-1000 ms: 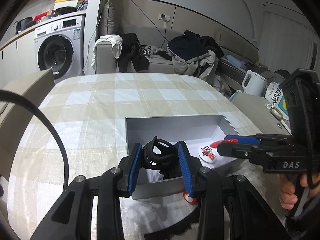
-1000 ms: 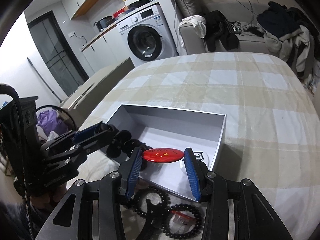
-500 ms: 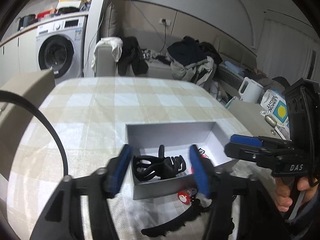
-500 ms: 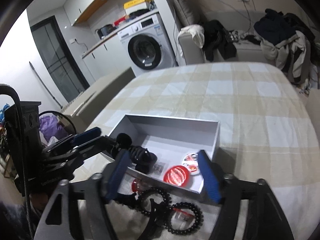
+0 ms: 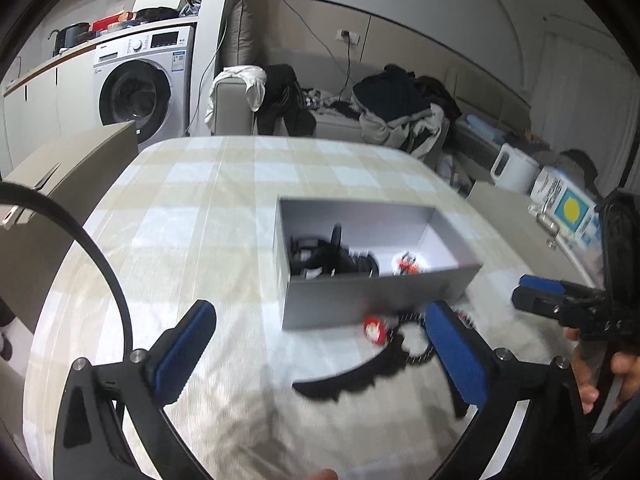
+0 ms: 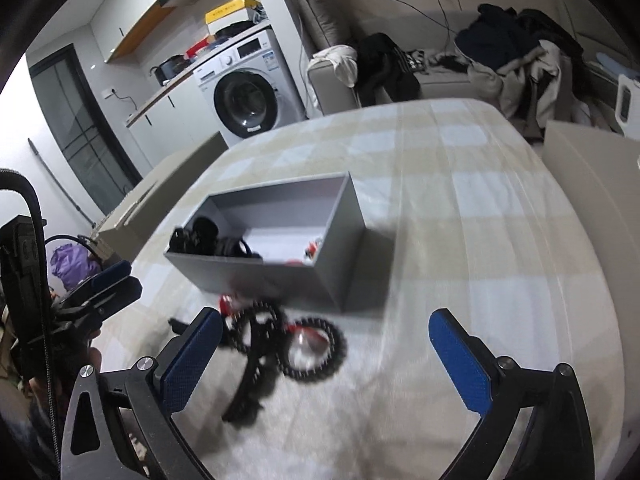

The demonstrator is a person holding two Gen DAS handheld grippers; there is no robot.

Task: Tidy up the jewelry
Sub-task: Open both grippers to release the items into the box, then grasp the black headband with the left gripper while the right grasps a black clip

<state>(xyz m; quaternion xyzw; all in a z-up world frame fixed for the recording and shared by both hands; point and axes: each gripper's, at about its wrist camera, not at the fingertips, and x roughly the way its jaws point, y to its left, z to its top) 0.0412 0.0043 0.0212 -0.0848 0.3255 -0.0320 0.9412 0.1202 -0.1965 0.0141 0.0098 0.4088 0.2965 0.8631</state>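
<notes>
While both grippers gape empty — two bead bracelets (image 6: 294, 340) outside one box (image 6: 280, 276)

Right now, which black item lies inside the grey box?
The black plastic hair claw, in the grey rectangular box; the black bead bracelets lie outside on the cloth.

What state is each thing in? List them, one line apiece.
Left gripper: fingers wide apart, nothing between them, just opened.
Right gripper: fingers wide apart, holding nothing, just opened.
Grey box: open-topped, upright on the checked cloth.
Black hair clips: inside the box.
Black bead bracelets: outside the box, lying on the cloth.
Washing machine: door shut.
</notes>
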